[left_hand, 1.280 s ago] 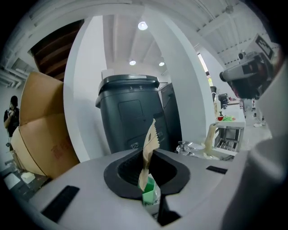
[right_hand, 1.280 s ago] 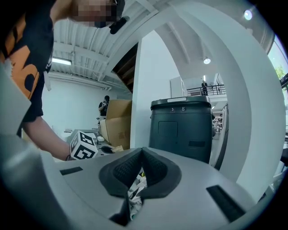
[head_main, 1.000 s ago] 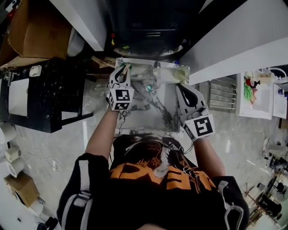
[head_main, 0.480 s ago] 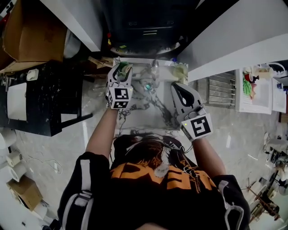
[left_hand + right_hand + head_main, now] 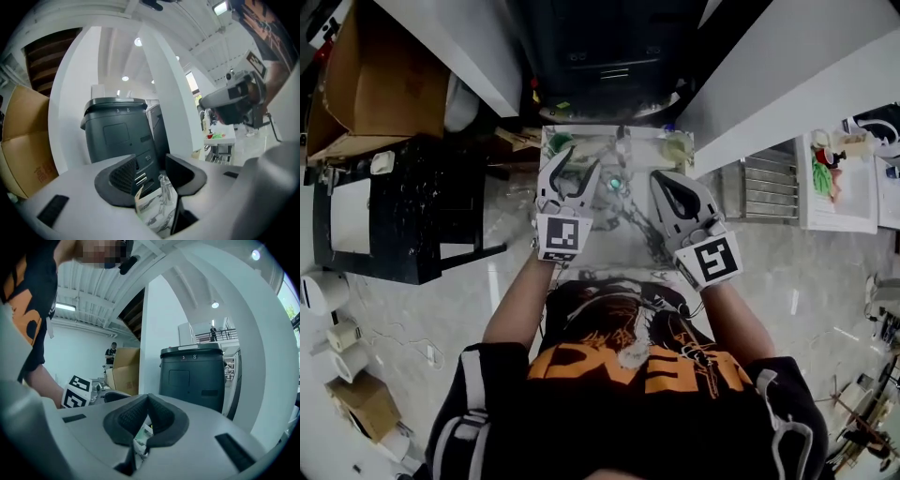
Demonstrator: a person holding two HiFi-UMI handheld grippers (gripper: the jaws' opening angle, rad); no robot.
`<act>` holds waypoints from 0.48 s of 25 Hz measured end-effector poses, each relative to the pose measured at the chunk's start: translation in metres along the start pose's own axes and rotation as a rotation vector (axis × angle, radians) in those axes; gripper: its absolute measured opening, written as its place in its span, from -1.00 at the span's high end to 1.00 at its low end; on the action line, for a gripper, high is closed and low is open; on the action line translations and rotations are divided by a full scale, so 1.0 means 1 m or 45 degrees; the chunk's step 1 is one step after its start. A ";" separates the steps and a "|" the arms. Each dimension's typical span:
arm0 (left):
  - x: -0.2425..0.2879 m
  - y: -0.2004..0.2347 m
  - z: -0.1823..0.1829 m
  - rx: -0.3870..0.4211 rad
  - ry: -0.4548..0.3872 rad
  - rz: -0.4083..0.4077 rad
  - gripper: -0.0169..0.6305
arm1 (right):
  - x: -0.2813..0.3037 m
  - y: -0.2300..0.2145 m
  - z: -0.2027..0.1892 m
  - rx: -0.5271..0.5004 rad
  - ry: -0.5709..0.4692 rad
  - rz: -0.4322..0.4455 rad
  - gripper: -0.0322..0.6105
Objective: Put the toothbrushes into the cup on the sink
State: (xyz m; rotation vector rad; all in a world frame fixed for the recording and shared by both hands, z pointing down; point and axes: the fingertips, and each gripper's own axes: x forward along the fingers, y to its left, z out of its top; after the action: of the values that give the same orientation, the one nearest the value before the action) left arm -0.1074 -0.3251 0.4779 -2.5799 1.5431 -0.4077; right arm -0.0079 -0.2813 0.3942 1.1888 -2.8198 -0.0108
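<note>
Grippers, nearest me: the right gripper (image 5: pixel 660 180) is shut tight with nothing in it, pads meeting, and sits over the right side of the sink (image 5: pixel 628 251). The left gripper (image 5: pixel 574 169) is over the left side. Its jaws have just been opening and stand wide, with nothing between them but a glimpse of marble and the tap (image 5: pixel 623 139).

Basin below: only the teal drain (image 5: pixel 614 183) shows. I find no toothbrush lying on the marble.

Far rim: a green cup (image 5: pixel 560 143) at the left corner, just beyond the left gripper's tips, and a pale container (image 5: pixel 678 148) at the right corner. The contents of either are too small to read.

Beyond the sink: a dark bin (image 5: pixel 117 136).

Judgement: both grippers are empty and no brush lies loose, so the placing looks done or nearly so. I cannot confirm the count in the cup.
</note>
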 end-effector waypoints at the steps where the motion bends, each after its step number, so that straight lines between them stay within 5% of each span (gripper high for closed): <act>1: -0.005 -0.007 0.012 -0.008 -0.021 -0.015 0.30 | -0.002 0.000 0.002 0.001 -0.011 0.004 0.86; 12: -0.040 -0.076 0.114 0.003 -0.203 -0.186 0.84 | -0.039 0.002 0.019 -0.025 -0.099 0.031 0.86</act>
State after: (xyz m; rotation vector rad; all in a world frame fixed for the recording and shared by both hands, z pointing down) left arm -0.0289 -0.2586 0.3794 -2.6591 1.3076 -0.2098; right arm 0.0159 -0.2522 0.3721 1.1749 -2.8932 -0.0844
